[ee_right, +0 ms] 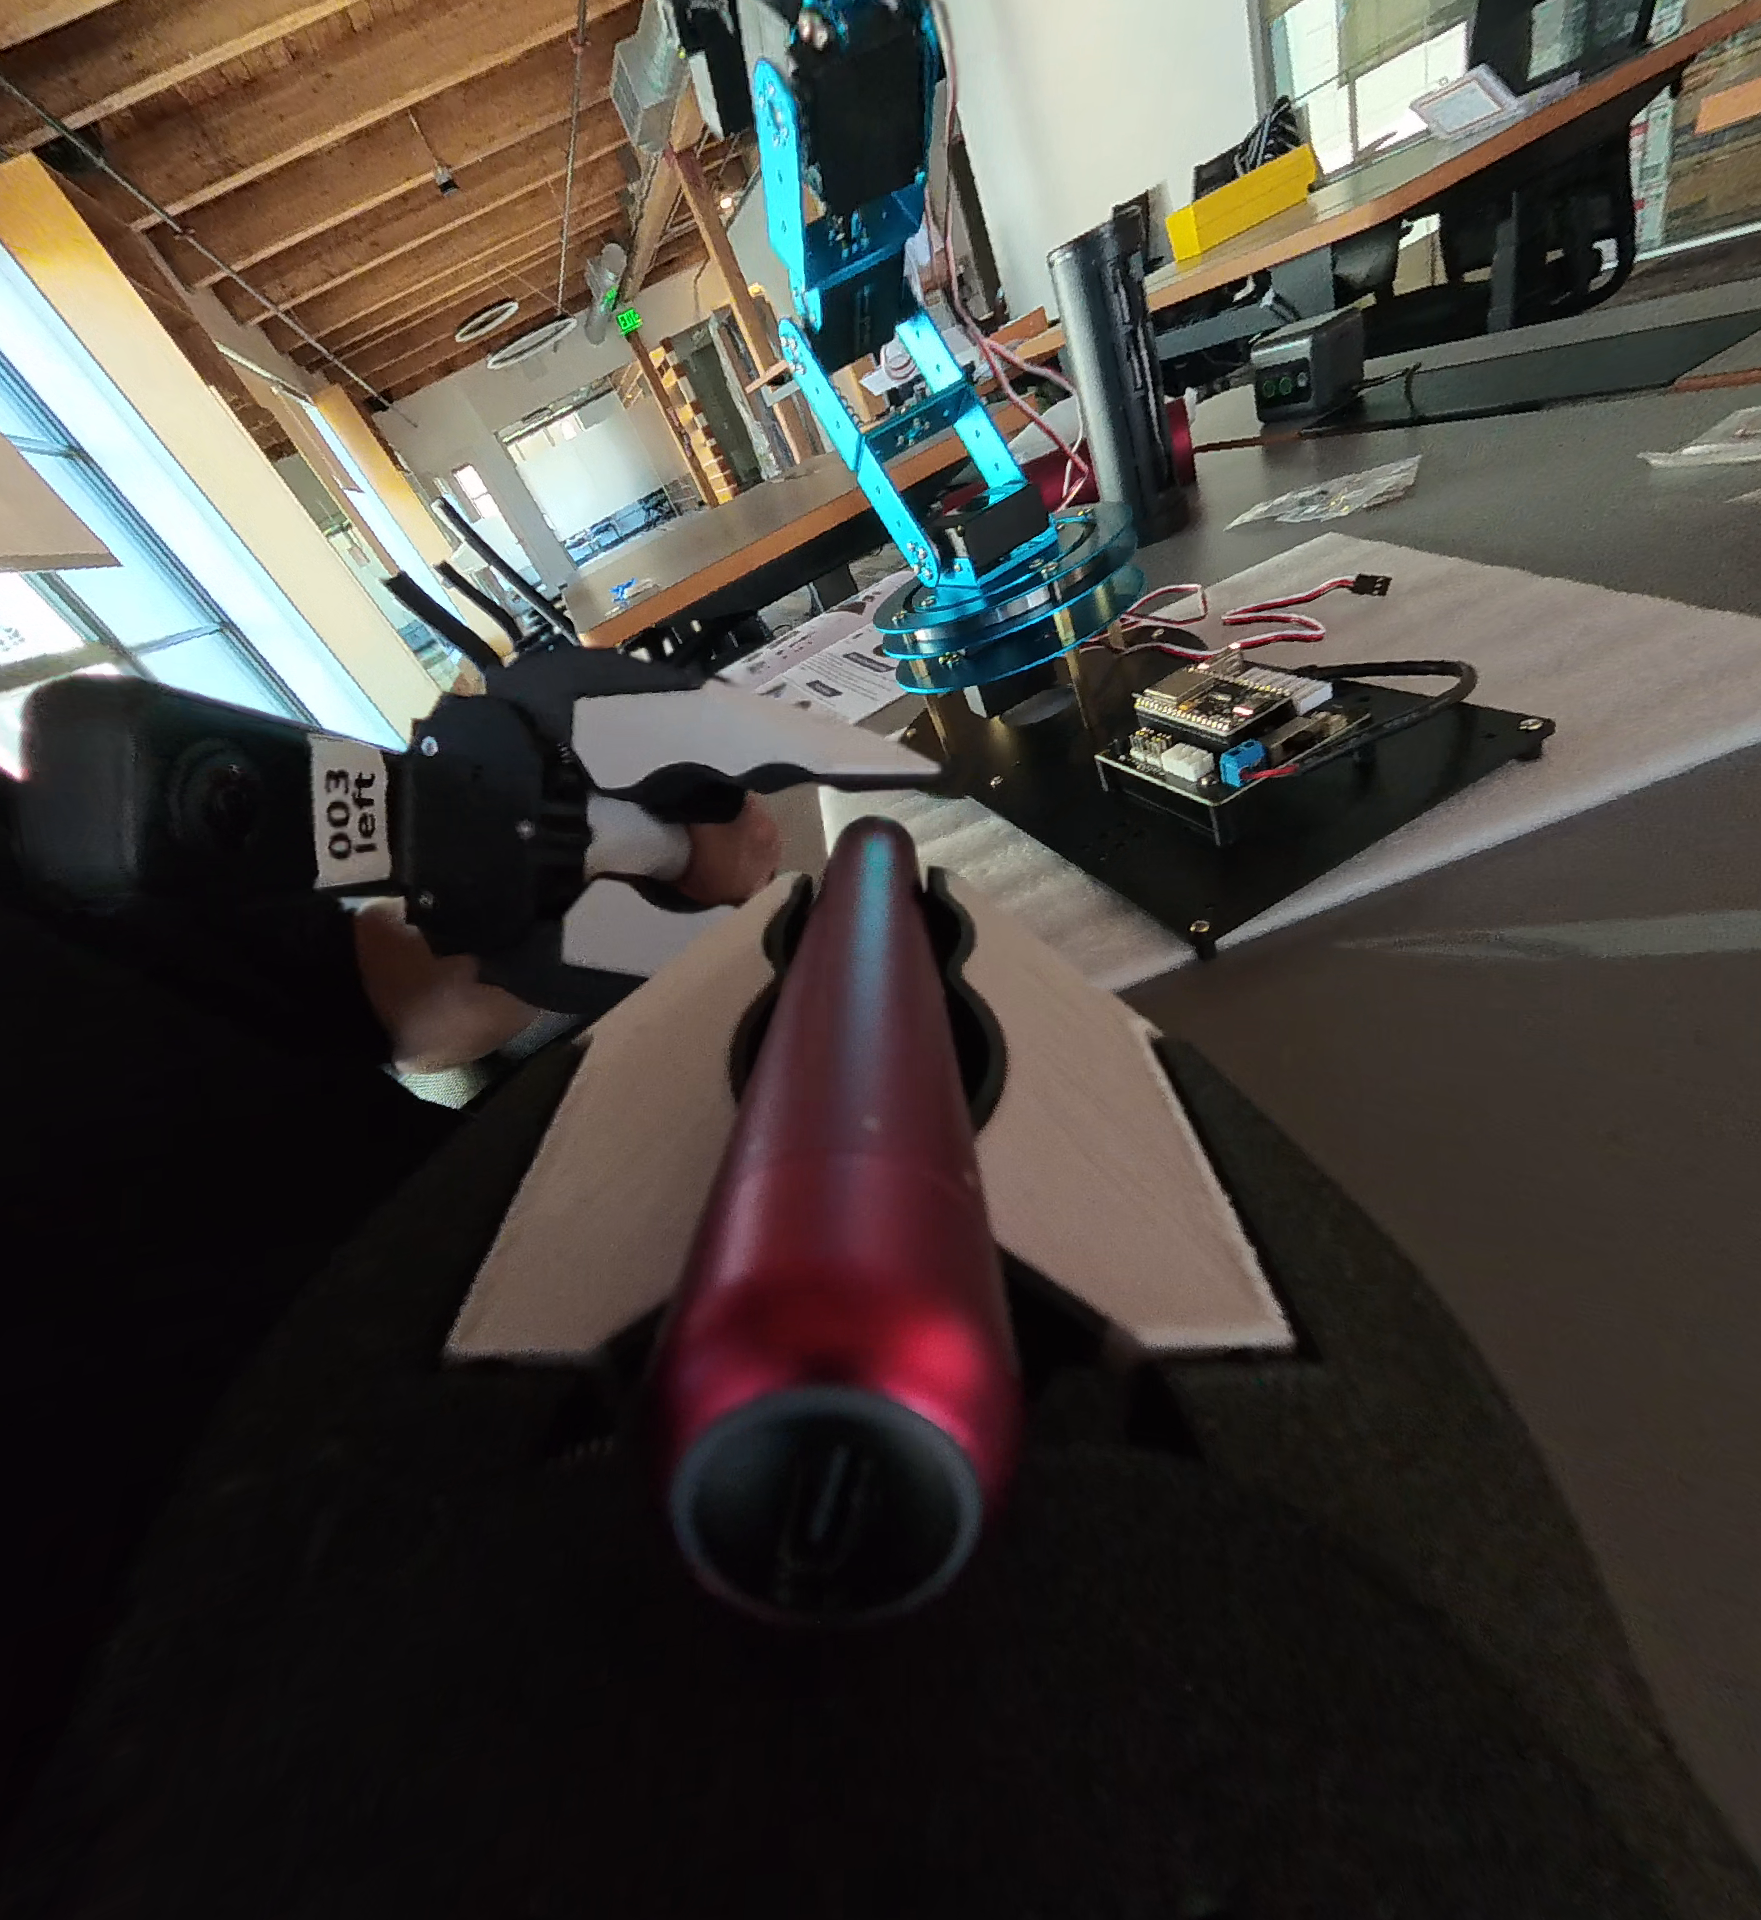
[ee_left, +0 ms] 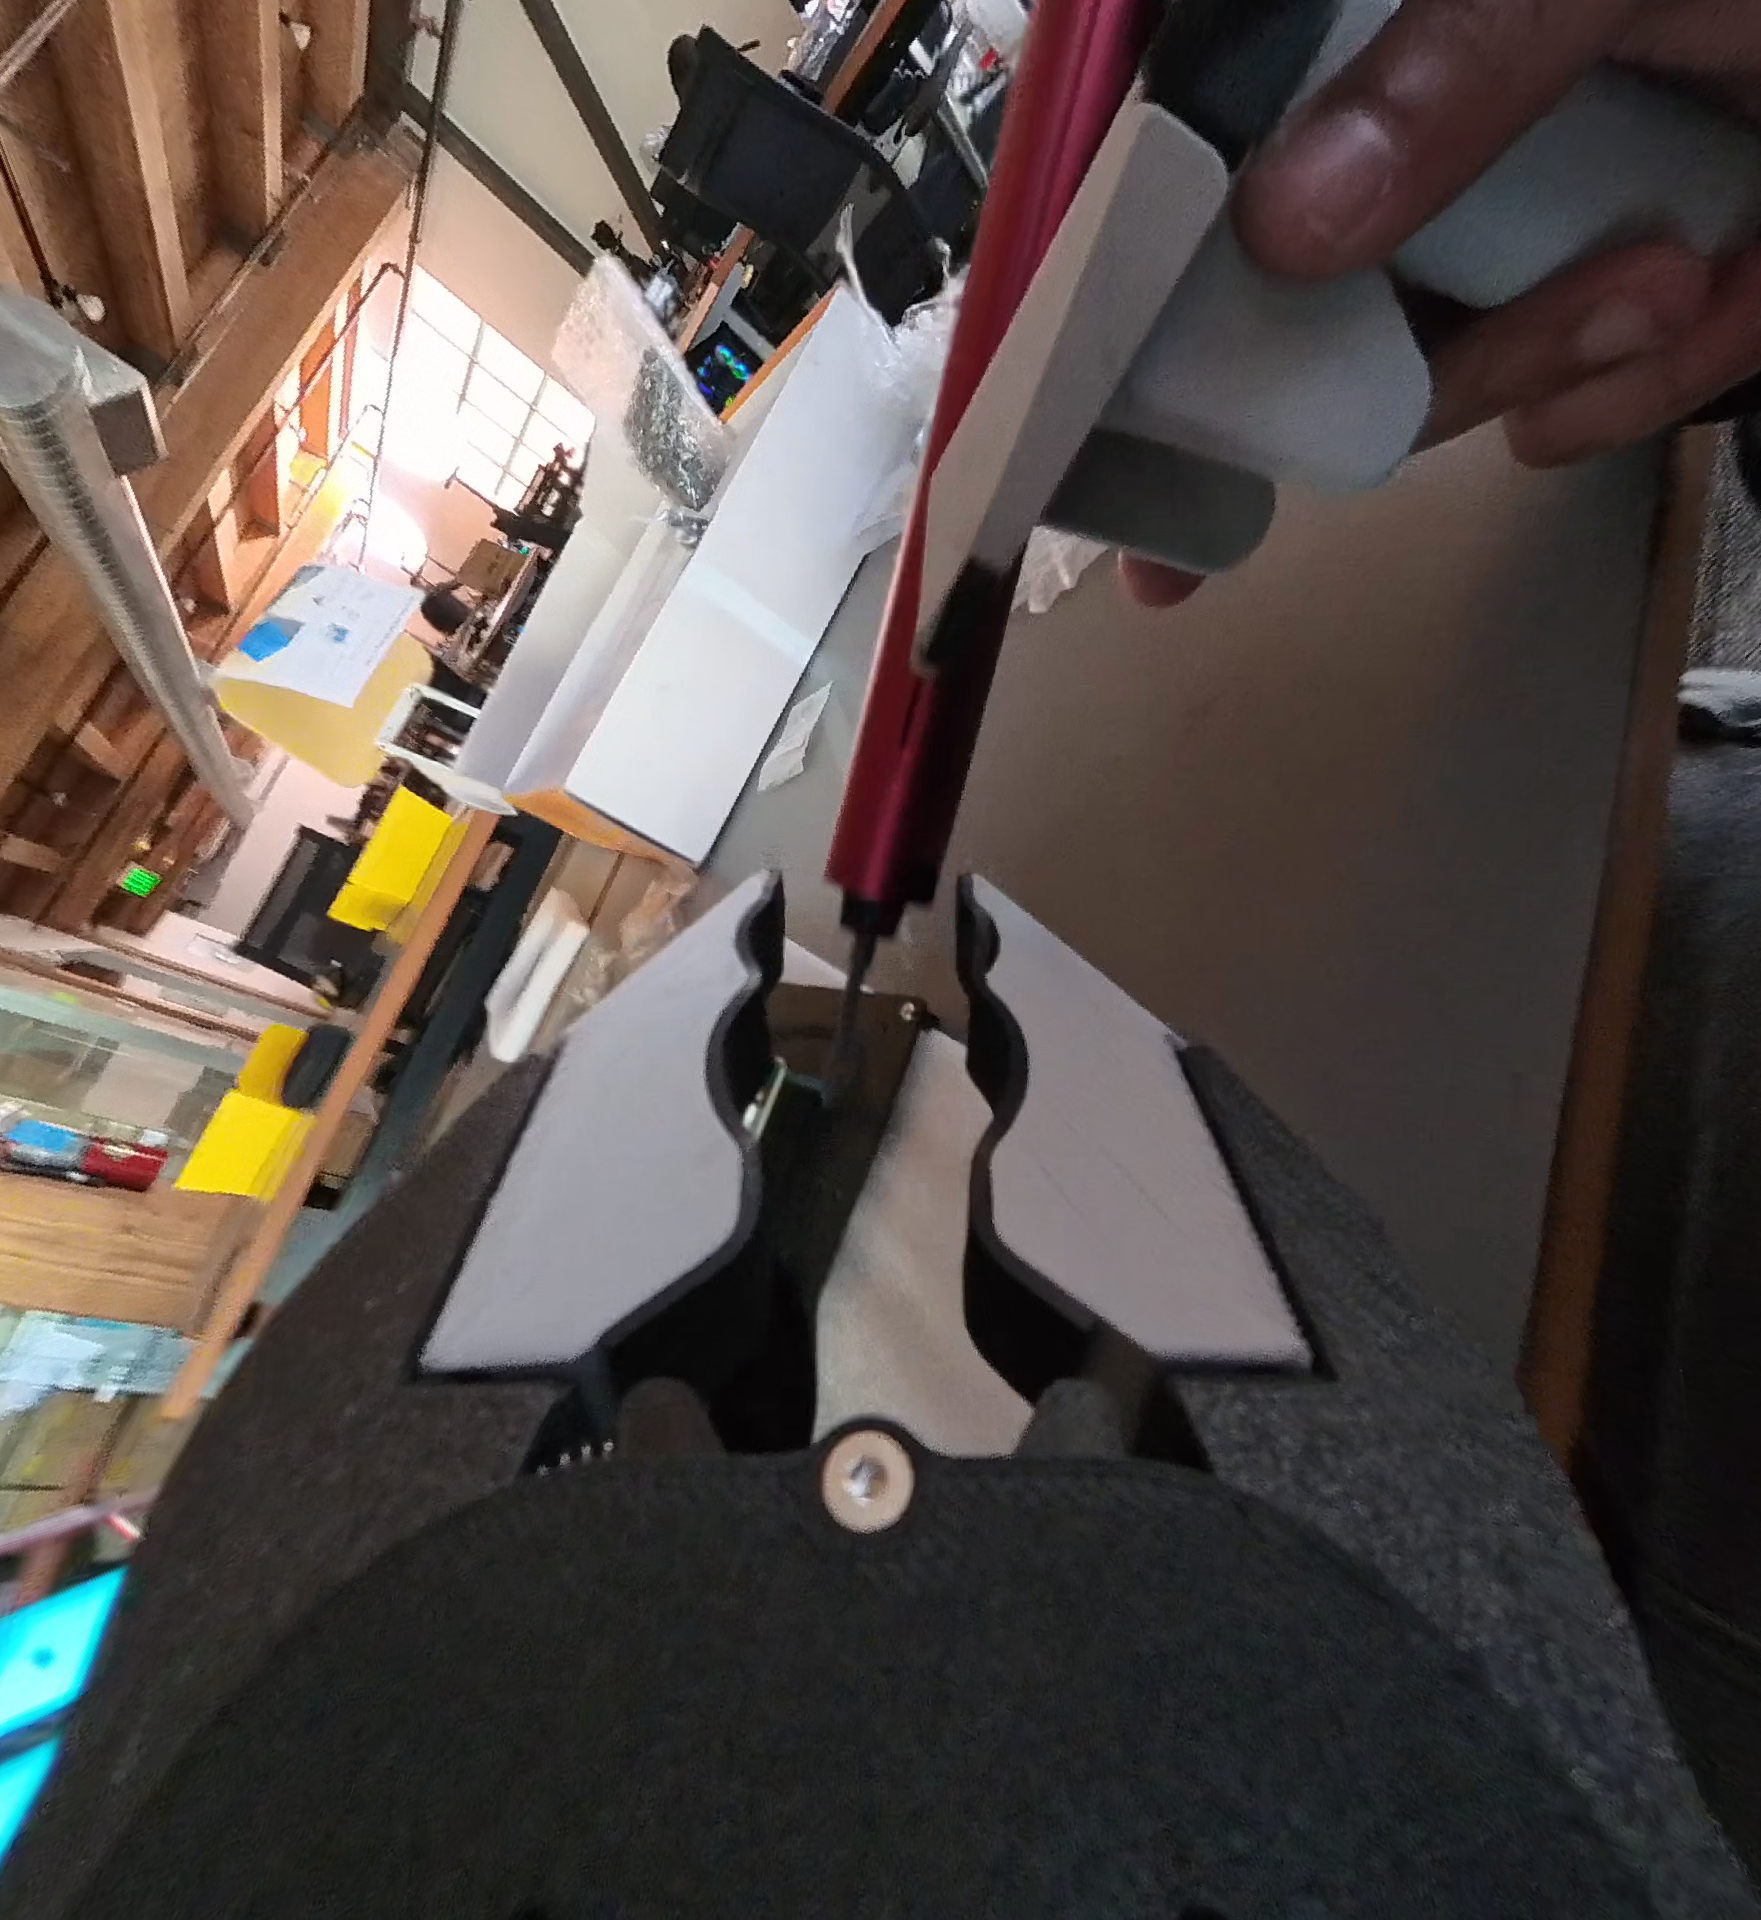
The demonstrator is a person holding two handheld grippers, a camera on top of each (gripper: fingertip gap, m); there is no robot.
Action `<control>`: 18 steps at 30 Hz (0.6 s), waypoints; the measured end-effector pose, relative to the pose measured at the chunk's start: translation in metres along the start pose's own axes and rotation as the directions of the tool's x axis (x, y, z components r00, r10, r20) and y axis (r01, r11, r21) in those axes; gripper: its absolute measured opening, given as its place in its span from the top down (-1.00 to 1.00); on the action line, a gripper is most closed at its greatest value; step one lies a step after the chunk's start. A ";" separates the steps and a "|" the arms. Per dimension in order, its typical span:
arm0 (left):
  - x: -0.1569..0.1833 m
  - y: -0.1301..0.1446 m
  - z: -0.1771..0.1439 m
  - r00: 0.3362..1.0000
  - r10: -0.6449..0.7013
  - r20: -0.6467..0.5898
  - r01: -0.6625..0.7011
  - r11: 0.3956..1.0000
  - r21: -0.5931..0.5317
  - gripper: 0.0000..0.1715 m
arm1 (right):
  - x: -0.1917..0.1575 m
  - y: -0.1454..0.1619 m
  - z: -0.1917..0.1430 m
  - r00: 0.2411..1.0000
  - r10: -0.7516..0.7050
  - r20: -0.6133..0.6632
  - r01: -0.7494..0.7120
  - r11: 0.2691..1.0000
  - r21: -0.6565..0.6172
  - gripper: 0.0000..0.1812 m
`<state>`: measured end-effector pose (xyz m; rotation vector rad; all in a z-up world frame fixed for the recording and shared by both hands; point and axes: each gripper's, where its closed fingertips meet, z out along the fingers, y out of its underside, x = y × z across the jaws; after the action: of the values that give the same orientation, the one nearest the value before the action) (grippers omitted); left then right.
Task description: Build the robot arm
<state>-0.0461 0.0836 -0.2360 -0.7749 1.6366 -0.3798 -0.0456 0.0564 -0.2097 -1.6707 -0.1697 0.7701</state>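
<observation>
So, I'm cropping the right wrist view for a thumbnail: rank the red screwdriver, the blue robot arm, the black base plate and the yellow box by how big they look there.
1. Red screwdriver, gripped in the right claw; it sits nearest the camera, which inflates it.
2. Blue robot arm.
3. Black base plate.
4. Yellow box, far back.

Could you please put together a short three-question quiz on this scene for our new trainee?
1. True or false: the right gripper is shut on the red screwdriver.
2. What colour is the small robot arm on the black base plate?
3. The screwdriver's bit points: A) between the open fingers of the left gripper; B) at a yellow box.

Key: 1 true; 2 blue; 3 A.
</observation>
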 end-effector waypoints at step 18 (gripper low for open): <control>-0.105 0.128 -0.125 0.699 -0.687 0.198 0.685 0.723 0.093 0.64 | 0.056 -0.061 0.002 0.984 -0.112 -0.140 0.130 0.982 0.134 0.77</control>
<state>-0.1963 0.2256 -0.2116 -1.3729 1.0768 -0.8028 0.0142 0.1026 -0.1760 -1.5541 -0.1197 0.5652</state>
